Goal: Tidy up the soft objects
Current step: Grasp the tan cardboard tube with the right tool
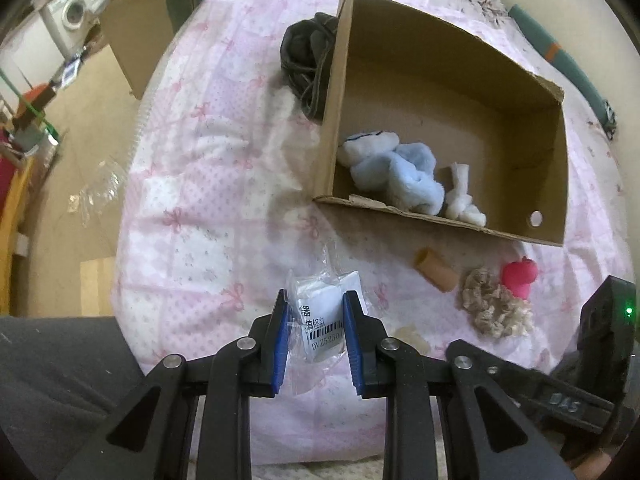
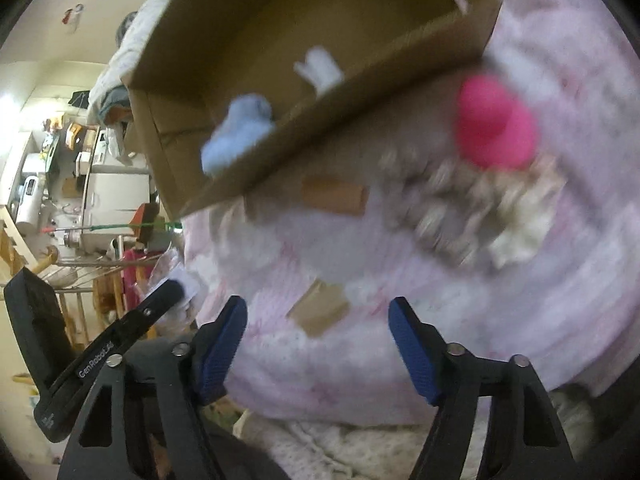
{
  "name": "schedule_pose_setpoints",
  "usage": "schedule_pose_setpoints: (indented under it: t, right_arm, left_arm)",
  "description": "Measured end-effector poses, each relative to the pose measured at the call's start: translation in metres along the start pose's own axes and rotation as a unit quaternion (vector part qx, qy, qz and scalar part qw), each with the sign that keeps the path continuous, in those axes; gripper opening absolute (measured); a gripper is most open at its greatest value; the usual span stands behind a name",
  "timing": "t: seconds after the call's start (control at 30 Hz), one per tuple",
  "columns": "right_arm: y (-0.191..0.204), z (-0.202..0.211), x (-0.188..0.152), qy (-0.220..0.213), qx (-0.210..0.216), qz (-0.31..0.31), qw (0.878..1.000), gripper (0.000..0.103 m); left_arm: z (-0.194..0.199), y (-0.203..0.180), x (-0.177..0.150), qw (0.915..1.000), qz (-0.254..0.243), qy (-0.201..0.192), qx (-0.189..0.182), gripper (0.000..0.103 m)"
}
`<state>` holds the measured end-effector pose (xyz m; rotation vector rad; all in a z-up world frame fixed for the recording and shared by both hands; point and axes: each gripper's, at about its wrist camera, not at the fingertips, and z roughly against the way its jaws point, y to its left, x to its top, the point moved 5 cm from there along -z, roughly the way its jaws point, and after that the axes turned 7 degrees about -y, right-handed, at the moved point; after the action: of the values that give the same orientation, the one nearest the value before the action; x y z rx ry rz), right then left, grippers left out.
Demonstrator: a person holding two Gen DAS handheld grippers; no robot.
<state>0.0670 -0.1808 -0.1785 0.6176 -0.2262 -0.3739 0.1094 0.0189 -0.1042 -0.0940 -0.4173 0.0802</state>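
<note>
A cardboard box point(image 1: 532, 92) lies on the pink bedspread point(image 1: 208, 184) and holds a light blue plush point(image 1: 400, 176) and a small white plush point(image 1: 460, 196). My left gripper point(image 1: 316, 308) is shut on a clear plastic packet with a white soft item and a barcode label point(image 1: 324, 312). On the bed in front of the box lie an orange-tan roll point(image 1: 436, 270), a beige scrunchie point(image 1: 496, 304) and a pink toy point(image 1: 520, 276). My right gripper point(image 2: 318, 316) is open and empty; its view is blurred, with the pink toy point(image 2: 496, 124), the scrunchie point(image 2: 476, 208) and the box point(image 2: 256, 184) ahead.
A dark grey bundle of cloth point(image 1: 308, 60) lies against the box's left wall. A small cardboard scrap point(image 2: 320, 312) lies on the bed near my right gripper. The floor with cardboard sheets point(image 1: 80, 120) and a washing machine point(image 1: 68, 16) is to the left of the bed.
</note>
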Motion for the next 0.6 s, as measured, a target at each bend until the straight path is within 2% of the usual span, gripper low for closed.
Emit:
schedule_pose_setpoints:
  t: [0.13,0.37,0.4,0.43,0.5,0.53,0.6]
  right_arm:
    - [0.0,-0.021,-0.006,0.011,-0.016,-0.016,1.0,0.058]
    - [0.005,-0.057,-0.012,0.029,-0.023,-0.023,0.999,0.055]
    - [0.003,-0.058,-0.012,0.026,-0.022,-0.021,0.999,0.052]
    - [0.004,-0.061,-0.01,0.024,-0.027,-0.014,0.999,0.041]
    - [0.004,-0.063,-0.007,0.021,-0.037,-0.004,0.999,0.028]
    - [0.004,-0.064,-0.006,0.02,-0.039,0.0,0.999,0.016]
    - [0.005,-0.063,-0.004,0.019,-0.037,0.012,0.999,0.011]
  left_arm:
    - [-0.004,-0.001,-0.001,1.0,0.003,0.006,-0.001,0.023]
    - [-0.006,0.006,0.0,0.9996,0.023,0.012,-0.008,0.023]
    - [-0.006,0.007,0.0,0.9996,0.025,0.013,-0.009,0.023]
    - [-0.006,0.007,0.0,0.9995,0.026,0.013,-0.01,0.023]
    - [-0.006,0.006,0.0,0.9995,0.026,0.013,-0.012,0.023]
    - [-0.006,0.006,0.0,0.9995,0.026,0.012,-0.013,0.023]
    - [-0.006,0.005,0.0,0.9995,0.025,0.012,-0.015,0.023]
